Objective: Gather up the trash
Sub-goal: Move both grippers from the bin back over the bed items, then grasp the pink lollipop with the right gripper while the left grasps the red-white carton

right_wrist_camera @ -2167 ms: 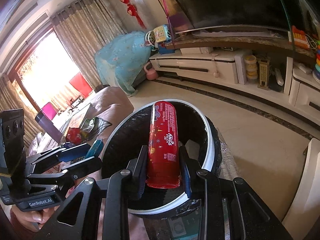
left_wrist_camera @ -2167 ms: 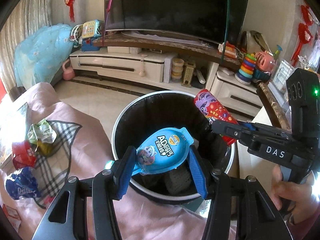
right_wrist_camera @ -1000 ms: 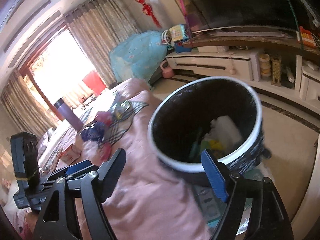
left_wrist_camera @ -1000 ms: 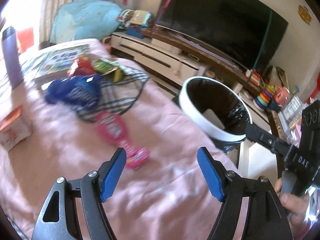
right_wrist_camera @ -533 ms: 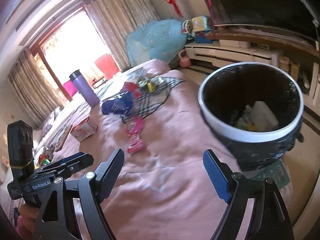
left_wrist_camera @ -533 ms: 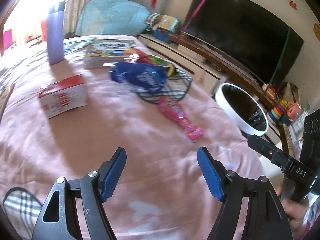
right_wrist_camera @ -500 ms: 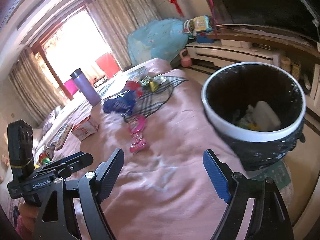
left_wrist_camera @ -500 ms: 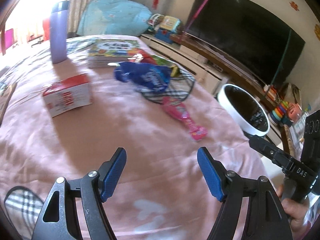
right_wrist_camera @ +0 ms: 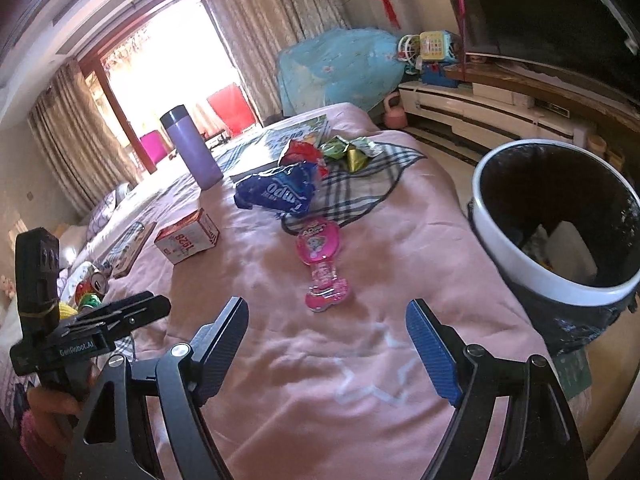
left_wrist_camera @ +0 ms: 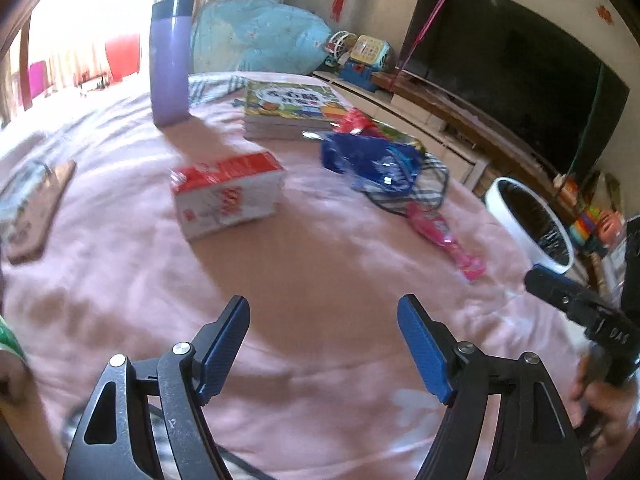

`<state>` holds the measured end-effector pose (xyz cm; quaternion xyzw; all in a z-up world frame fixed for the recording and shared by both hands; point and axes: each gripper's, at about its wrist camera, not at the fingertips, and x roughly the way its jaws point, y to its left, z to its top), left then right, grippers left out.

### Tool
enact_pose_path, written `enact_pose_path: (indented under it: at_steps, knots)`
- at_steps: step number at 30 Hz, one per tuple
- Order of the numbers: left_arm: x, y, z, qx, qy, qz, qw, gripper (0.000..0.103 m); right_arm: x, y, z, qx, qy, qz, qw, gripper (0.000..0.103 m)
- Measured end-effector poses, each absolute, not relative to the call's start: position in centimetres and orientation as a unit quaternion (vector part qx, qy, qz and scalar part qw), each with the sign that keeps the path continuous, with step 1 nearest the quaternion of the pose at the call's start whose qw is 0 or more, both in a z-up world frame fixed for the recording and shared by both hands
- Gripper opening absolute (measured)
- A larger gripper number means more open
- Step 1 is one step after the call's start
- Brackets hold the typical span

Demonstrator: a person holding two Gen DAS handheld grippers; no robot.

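My left gripper (left_wrist_camera: 322,308) hovers over the pink bedspread, its jaws opening with nothing between them. My right gripper (right_wrist_camera: 326,306) is open and empty too, just short of a pink plastic wrapper (right_wrist_camera: 320,260) lying flat on the bed. Beyond it lie a crumpled blue snack bag (right_wrist_camera: 280,190), a red wrapper (right_wrist_camera: 304,152) and a green wrapper (right_wrist_camera: 348,152) on a plaid cloth (right_wrist_camera: 372,184). A red-and-white box (left_wrist_camera: 228,196) sits ahead of the left gripper. The white-rimmed black bin (right_wrist_camera: 504,248) stands at the bed's right edge with trash inside.
A purple bottle (left_wrist_camera: 170,60) and a stack of picture books (left_wrist_camera: 288,104) stand at the far side of the bed. A drink can (right_wrist_camera: 90,292) lies near the left hand. A TV bench with toys runs along the wall behind the bin.
Both grippers let go of the blue packet and the red tube over the bin. They have since swung left, back over the bed, and the bin has slid to the right of both views.
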<state>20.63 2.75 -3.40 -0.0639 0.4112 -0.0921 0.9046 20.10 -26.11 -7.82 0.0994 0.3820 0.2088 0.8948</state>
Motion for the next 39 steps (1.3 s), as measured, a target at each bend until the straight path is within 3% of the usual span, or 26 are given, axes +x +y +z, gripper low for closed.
enact_pose_path:
  at_steps: [11,20,23,24,25,26,28,31,32,39]
  knots:
    - [25.9,8.2,-3.6,-0.036,0.418,-0.05,0.906,0.083,22.8,-23.5,-8.7,0.068,0.405,0.226,0.884,0.082]
    - [31.1,7.7,-5.7,0.022,0.408,-0.082,0.909,0.085,26.2,-21.5,-10.1,0.033,0.427,0.222,0.876,0.081]
    - [31.5,6.9,-6.1,0.03,0.399,-0.105,0.91,0.08,26.9,-20.7,-10.7,0.019,0.436,0.22,0.872,0.074]
    - [31.3,6.4,-6.2,0.038,0.393,-0.11,0.912,0.075,27.1,-20.5,-11.1,0.012,0.442,0.221,0.869,0.072]
    - [31.1,6.1,-6.2,0.045,0.392,-0.112,0.912,0.059,27.2,-20.2,-11.3,0.0,0.443,0.218,0.869,0.071]
    - [30.9,5.6,-6.3,0.052,0.396,-0.117,0.909,0.049,27.1,-20.0,-11.3,-0.011,0.438,0.214,0.873,0.064]
    - [30.5,4.7,-6.5,0.052,0.405,-0.127,0.904,0.04,27.1,-20.1,-11.3,-0.02,0.436,0.204,0.877,0.038]
    - [29.4,3.2,-6.3,0.064,0.406,-0.124,0.903,0.035,26.9,-21.0,-11.2,-0.005,0.437,0.203,0.876,0.027]
    - [29.0,2.7,-6.1,0.058,0.407,-0.132,0.902,0.034,26.7,-21.3,-11.1,-0.003,0.436,0.202,0.877,0.018]
    - [26.0,-0.1,-5.3,0.013,0.407,-0.159,0.899,0.034,24.3,-23.9,-10.4,0.037,0.428,0.215,0.877,0.017]
